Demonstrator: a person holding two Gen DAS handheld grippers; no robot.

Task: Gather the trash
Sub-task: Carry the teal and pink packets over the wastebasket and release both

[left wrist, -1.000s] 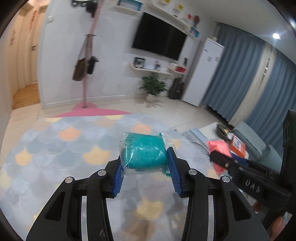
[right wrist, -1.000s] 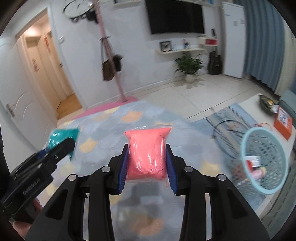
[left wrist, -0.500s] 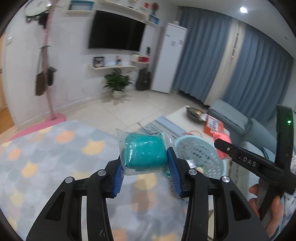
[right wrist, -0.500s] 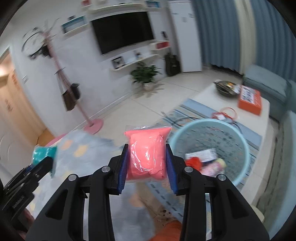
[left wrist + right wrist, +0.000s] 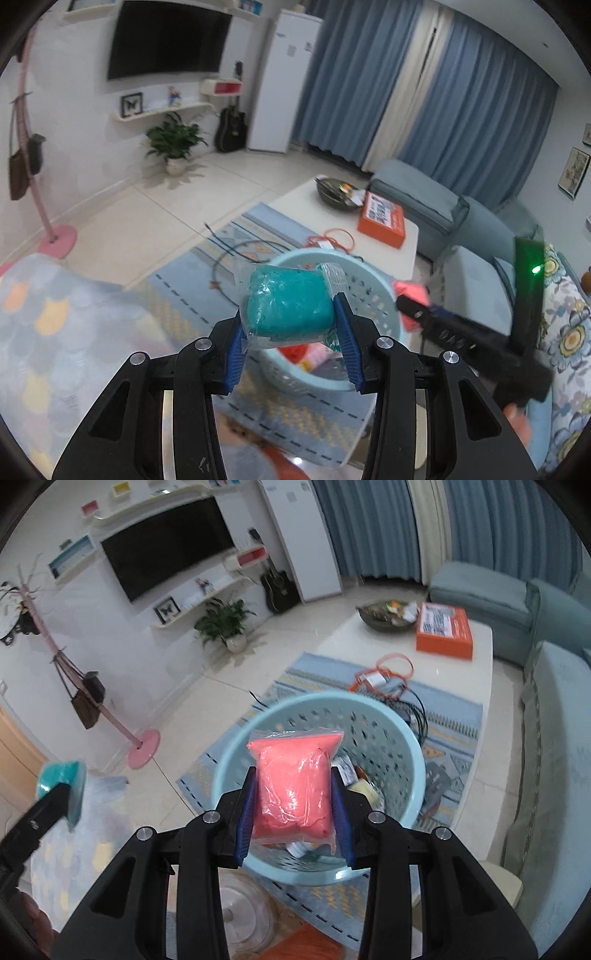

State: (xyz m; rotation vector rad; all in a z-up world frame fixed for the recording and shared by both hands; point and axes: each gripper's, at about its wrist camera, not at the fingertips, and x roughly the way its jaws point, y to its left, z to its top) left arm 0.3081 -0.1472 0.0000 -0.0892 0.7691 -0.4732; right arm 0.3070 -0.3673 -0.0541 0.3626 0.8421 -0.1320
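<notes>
Left gripper (image 5: 290,338): blue-padded jaws clamped on a teal lump sealed in a clear plastic bag (image 5: 288,308). The bag is pinched from both sides and sticks up past the fingertips. In the left wrist view it overlaps the near rim of the pale blue perforated plastic basket (image 5: 364,284), which lies behind and below it.

Right gripper (image 5: 293,812): jaws clamped on a coral-pink lump in a clear plastic bag (image 5: 293,786), held upright with the sealed edge on top. In the right wrist view the bag is framed by the basket (image 5: 388,720) opening, directly in front of it. Whether it is above the opening or just short of it cannot be told.

Basket contents: several wrappers and scraps at the bottom, red and pink bits visible at about 6 o'clock of the teal bag in the left view. Individual items are too blurred to name.

Cross-views: right gripper enters the left view at 3 o'clock, pink bag (image 5: 410,291) at its tip beside the basket's far rim. Left gripper enters the right view at 9 o'clock with the teal bag (image 5: 61,781), well apart from the basket.

Surroundings: basket stands on a blue patterned floor rug (image 5: 454,709). White low table (image 5: 480,642) at 1 o'clock carries an orange rectangular box (image 5: 445,629) and a dark shallow bowl (image 5: 386,618).
</notes>
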